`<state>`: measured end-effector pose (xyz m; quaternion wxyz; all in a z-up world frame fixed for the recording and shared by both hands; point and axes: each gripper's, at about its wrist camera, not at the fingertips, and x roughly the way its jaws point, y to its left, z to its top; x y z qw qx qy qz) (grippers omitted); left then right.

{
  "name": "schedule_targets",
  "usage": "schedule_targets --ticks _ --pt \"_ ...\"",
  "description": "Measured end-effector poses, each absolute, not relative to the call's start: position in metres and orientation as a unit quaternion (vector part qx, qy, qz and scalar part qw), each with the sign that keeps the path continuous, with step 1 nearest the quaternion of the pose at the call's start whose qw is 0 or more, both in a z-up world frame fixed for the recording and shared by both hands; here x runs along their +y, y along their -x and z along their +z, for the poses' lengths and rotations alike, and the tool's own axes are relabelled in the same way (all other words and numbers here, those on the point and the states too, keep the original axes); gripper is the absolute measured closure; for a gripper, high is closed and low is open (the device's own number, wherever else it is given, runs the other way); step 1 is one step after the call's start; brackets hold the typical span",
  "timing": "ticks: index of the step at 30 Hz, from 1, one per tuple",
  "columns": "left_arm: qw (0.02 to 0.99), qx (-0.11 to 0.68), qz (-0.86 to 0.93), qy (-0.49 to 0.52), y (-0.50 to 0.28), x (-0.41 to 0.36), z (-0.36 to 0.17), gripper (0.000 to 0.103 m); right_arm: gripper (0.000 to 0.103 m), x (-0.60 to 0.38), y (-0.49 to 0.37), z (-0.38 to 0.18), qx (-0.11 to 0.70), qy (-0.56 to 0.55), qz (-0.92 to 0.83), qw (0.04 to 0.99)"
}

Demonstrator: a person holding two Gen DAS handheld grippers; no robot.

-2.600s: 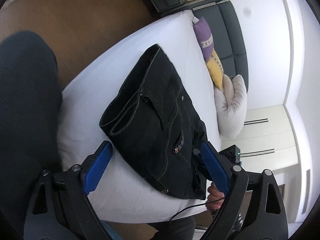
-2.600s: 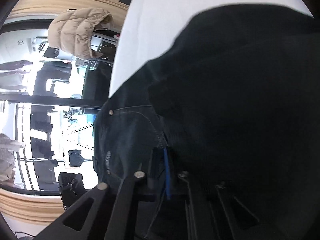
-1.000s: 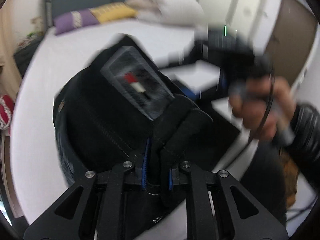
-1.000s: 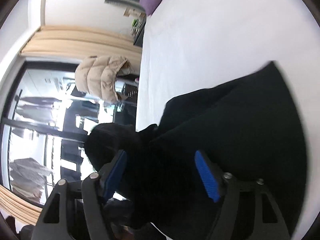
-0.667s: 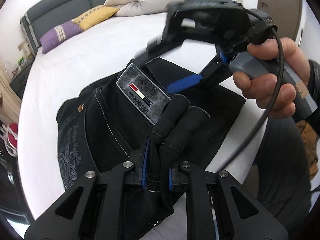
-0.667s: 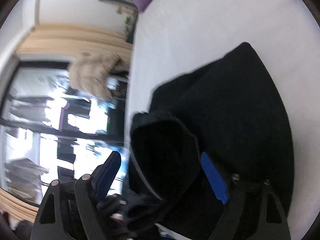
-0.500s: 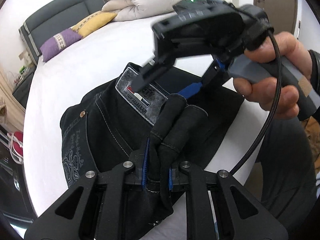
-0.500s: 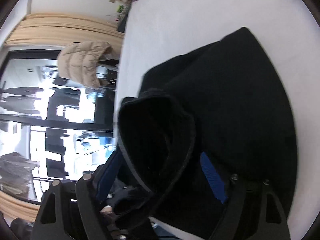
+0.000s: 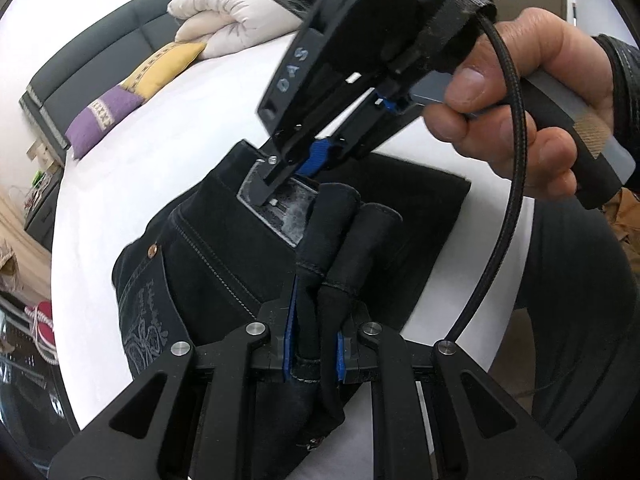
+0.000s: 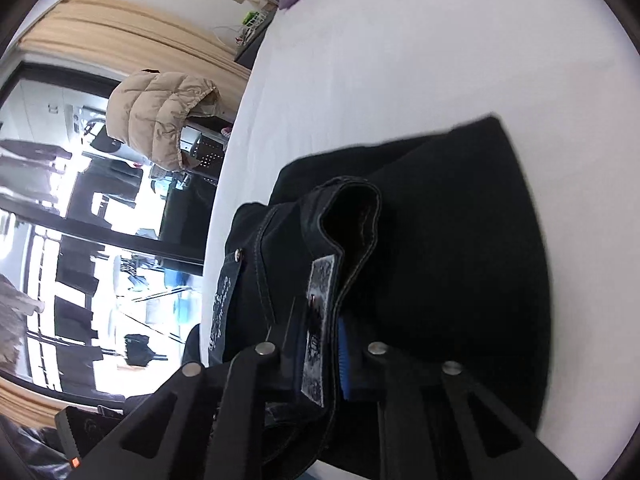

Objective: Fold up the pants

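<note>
Bed: white sheet on the bed [image 9: 160, 152] under everything you are working on; grey headboard [image 9: 92, 76] at its far end.
Cushions: purple cushion [image 9: 106, 120] and yellow cushion [image 9: 164, 66] lie against the headboard, with a rolled white duvet [image 9: 228, 16] just beside the yellow one.
Pants: black pants [image 9: 224, 248] lie bunched on the bed near its close edge, one flat folded part spread on the sheet, the waistband lifted above it.
Left gripper: your left gripper [image 9: 314, 344] has its fingers pressed onto two rolled folds of the pants' black cloth.
Right gripper: your right gripper [image 10: 320, 356] has just been closing; its fingers now pinch the waistband at the grey label patch [image 10: 320, 320].
Right hand: your hand [image 9: 532, 108] grips the handle above the pants, a black cable [image 9: 508, 200] looping down from it.
Window side: beyond the bed's edge, a beige puffer jacket [image 10: 160, 116] hangs before bright windows.
</note>
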<state>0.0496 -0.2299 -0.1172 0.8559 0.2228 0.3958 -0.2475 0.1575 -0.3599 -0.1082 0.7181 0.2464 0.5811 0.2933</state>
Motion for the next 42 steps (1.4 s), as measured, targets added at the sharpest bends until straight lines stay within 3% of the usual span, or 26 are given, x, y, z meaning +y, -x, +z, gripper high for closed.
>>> schedule_targets --ticks 8,20,27,28,30,31,32,35,37,39,41,42 --pt "0.852 0.381 -0.274 -0.233 -0.070 -0.277 -0.115 0.089 0.091 -0.398 -0.178 -0.100 0.570 -0.220 0.280 0.740" --pt "0.834 0.404 -0.289 -0.242 -0.076 -0.310 -0.144 0.089 0.090 -0.437 -0.175 -0.136 0.571 -0.269 0.265 0.729" --pt "0.825 0.435 -0.313 -0.180 -0.086 -0.288 -0.137 0.079 0.077 -0.452 -0.171 -0.152 0.572 -0.307 0.267 0.712" --pt "0.823 0.441 -0.320 -0.159 -0.086 -0.280 -0.132 0.075 0.074 -0.453 -0.168 -0.149 0.570 -0.307 0.265 0.715" --pt "0.823 0.449 -0.331 -0.107 -0.083 -0.255 -0.120 0.050 0.073 -0.456 -0.163 -0.141 0.567 -0.299 0.252 0.726" --pt "0.825 0.448 -0.331 -0.088 -0.080 -0.243 -0.114 0.030 0.070 -0.458 -0.160 -0.136 0.565 -0.294 0.241 0.732" --pt "0.829 0.444 -0.332 -0.072 -0.077 -0.233 -0.108 0.028 0.070 -0.462 -0.156 -0.131 0.563 -0.291 0.229 0.739" --pt "0.836 0.435 -0.334 -0.016 -0.075 -0.196 -0.090 0.028 0.073 -0.464 -0.144 -0.110 0.545 -0.292 0.235 0.750" --pt "0.844 0.425 -0.325 0.029 -0.080 -0.168 -0.083 0.028 0.092 -0.453 -0.135 -0.094 0.534 -0.287 0.259 0.752" --pt "0.847 0.434 -0.302 0.063 -0.101 -0.144 -0.082 0.029 0.093 -0.438 -0.127 -0.089 0.534 -0.280 0.277 0.748" --pt "0.839 0.448 -0.289 0.107 -0.121 -0.122 -0.093 0.052 0.094 -0.419 -0.120 -0.098 0.552 -0.265 0.288 0.737" --pt "0.829 0.465 -0.277 0.139 -0.138 -0.110 -0.104 0.058 0.094 -0.416 -0.118 -0.105 0.560 -0.261 0.285 0.733"
